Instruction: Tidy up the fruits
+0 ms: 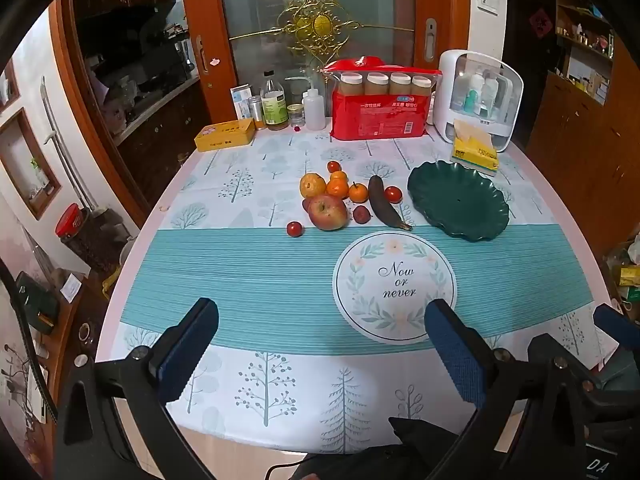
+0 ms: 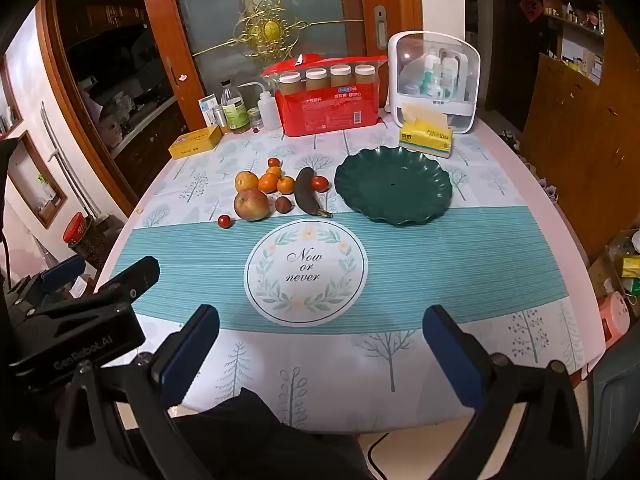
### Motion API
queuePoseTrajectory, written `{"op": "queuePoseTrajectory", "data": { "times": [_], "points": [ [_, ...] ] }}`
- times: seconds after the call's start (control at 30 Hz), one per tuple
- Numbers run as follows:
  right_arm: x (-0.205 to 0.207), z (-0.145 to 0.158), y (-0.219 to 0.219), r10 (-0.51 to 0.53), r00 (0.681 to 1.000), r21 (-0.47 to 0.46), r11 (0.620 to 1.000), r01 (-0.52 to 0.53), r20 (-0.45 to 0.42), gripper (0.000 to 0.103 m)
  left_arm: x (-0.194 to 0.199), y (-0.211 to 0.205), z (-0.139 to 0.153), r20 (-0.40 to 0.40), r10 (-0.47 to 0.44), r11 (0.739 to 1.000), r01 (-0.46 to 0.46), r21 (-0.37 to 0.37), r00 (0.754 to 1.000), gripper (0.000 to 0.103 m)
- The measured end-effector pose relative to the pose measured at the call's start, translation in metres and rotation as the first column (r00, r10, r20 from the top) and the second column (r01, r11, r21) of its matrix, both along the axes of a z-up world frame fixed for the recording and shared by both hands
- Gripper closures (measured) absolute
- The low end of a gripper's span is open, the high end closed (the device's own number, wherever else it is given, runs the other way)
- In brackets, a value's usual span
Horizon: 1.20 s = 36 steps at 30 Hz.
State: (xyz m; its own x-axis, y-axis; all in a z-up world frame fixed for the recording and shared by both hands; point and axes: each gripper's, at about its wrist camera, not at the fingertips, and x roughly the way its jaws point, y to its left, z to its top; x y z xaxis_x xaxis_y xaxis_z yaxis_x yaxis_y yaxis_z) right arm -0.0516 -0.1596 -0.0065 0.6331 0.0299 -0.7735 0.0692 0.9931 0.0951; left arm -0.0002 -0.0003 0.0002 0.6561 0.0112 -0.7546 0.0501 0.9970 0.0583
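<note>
A pile of fruit lies mid-table: a red apple (image 1: 328,212) (image 2: 251,204), a yellow pear (image 1: 312,185) (image 2: 246,181), small oranges (image 1: 338,188) (image 2: 268,183), a dark overripe banana (image 1: 383,202) (image 2: 307,196) and small red fruits (image 1: 295,229) (image 2: 225,221). An empty dark green scalloped plate (image 1: 458,199) (image 2: 394,184) sits to the right of the pile. My left gripper (image 1: 320,344) is open and empty above the near table edge. My right gripper (image 2: 320,344) is open and empty beside it, well short of the fruit.
At the back stand a red package (image 1: 378,114) with jars, bottles (image 1: 274,104), a yellow tin (image 1: 225,134), a white storage box (image 1: 478,98) and a tissue pack (image 1: 474,152). A round "Now or never" print (image 1: 394,286) marks the cloth. Cabinets stand to the right.
</note>
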Motion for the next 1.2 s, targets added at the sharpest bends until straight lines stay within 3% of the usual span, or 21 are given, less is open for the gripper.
{"op": "queuePoseTrajectory", "data": {
  "times": [1.2],
  "points": [
    [0.019, -0.004, -0.013, -0.045, 0.998, -0.005, 0.999, 0.045, -0.032, 0.001, 0.023, 0.003, -0.01, -0.055, -0.026, 0.999, 0.024, -0.034, 0.998, 0.001]
  ]
}}
